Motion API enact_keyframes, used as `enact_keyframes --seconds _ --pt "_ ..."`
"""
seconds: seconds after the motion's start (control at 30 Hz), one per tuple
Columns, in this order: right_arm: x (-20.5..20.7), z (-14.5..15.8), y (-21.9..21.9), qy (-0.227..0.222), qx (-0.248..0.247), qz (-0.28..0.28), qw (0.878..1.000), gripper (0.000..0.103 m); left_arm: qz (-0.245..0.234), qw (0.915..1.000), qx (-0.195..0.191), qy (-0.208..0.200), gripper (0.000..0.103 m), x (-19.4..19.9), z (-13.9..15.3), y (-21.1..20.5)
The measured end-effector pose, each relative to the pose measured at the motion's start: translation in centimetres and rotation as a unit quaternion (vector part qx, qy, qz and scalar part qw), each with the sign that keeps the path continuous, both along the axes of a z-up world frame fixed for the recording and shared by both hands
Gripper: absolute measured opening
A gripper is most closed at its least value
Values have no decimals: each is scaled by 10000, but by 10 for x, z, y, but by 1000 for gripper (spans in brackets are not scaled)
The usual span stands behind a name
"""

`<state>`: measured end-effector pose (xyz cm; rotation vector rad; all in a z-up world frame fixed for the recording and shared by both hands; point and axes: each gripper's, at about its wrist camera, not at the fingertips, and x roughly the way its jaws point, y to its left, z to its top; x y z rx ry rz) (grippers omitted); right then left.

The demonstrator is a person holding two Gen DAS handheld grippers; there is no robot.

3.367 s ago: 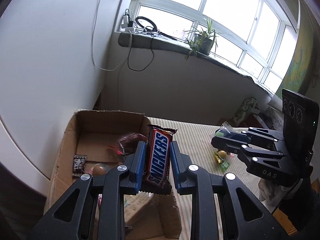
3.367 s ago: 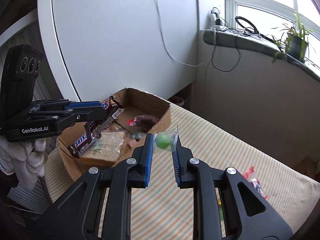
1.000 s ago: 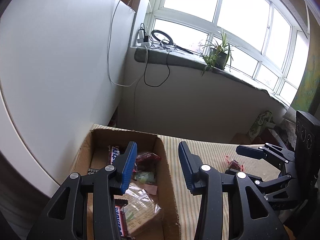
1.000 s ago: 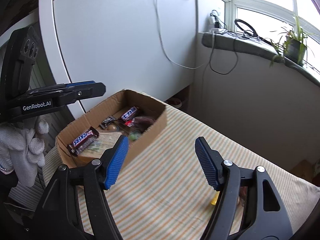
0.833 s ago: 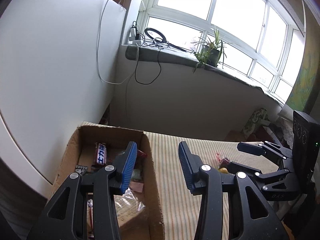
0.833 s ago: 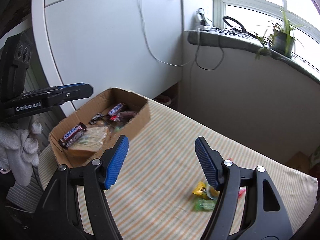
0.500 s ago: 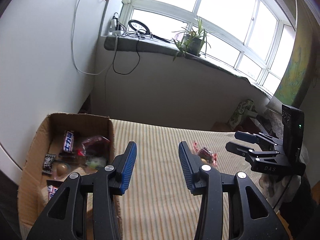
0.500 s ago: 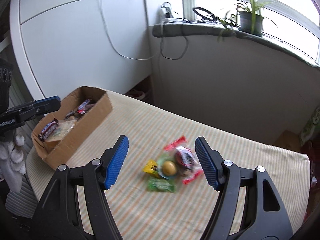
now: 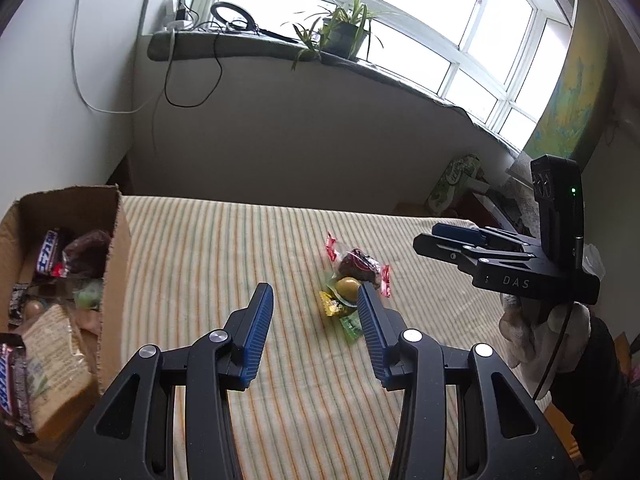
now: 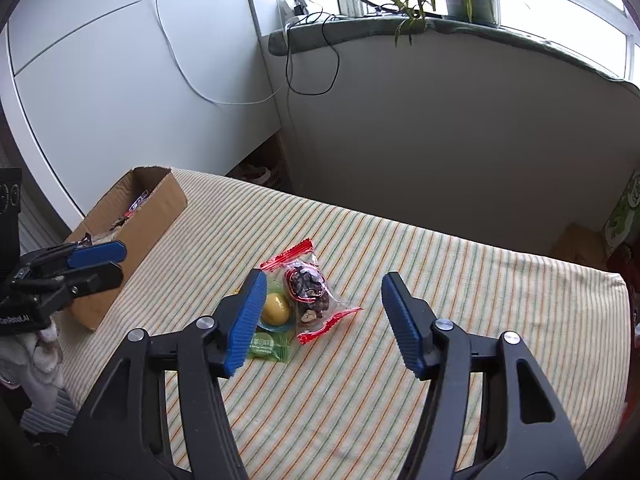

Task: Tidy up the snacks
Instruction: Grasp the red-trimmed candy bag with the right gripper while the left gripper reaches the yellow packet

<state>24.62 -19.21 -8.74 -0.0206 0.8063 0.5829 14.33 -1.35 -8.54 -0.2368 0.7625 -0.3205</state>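
Left wrist view: the left gripper [image 9: 316, 326] is hovering with jaws spread wide and nothing between them. The snack pile [image 9: 352, 286] is lying on the striped tablecloth [image 9: 224, 248] at centre frame, just beyond and partly behind the right-hand finger. The cardboard box [image 9: 118, 240], already holding several snacks, is sitting at the left edge. The right gripper [image 9: 460, 240] is showing at the right edge, fingers apart.

Right wrist view: the right gripper [image 10: 322, 318] is standing wide open and empty. The red-sealed dark packet [image 10: 310, 286] is lying between its fingers; the yellow candy [image 10: 276, 307] and green sachet [image 10: 266, 346] are sitting beside the left-hand pad.

Risk, as I judge it: the pieces are overlapping, so closing here could catch two wrappers or pinch only slippery film and drop it.
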Motion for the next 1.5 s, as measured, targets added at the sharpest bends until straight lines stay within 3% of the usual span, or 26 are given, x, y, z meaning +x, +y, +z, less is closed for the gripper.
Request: enact_keyframes --seconds 0.4,0.57,0.87,0.93,1.03,1.27,1.5 --pt "30 -36 23 380 -139 445 9982 63 -310 9990 138 297 42 18 -28 -26" --pt "41 -50 27 501 -158 585 9969 63 -642 9964 476 280 42 31 -34 -47" --pt "58 -67 34 739 -98 861 9935 63 -1054 9910 744 346 42 56 -48 -72" --pt "61 -70 35 770 -80 893 9930 59 -1120 9899 799 355 42 58 -51 -77" --pt "64 -70 35 804 10 924 9925 43 -1144 9893 803 417 42 63 -57 -84" --pt "66 -67 24 777 103 835 9934 38 -1104 9893 833 474 42 74 -59 -97" --pt "67 -66 8 743 119 602 9953 37 -1174 9863 1099 370 40 80 -59 -116"
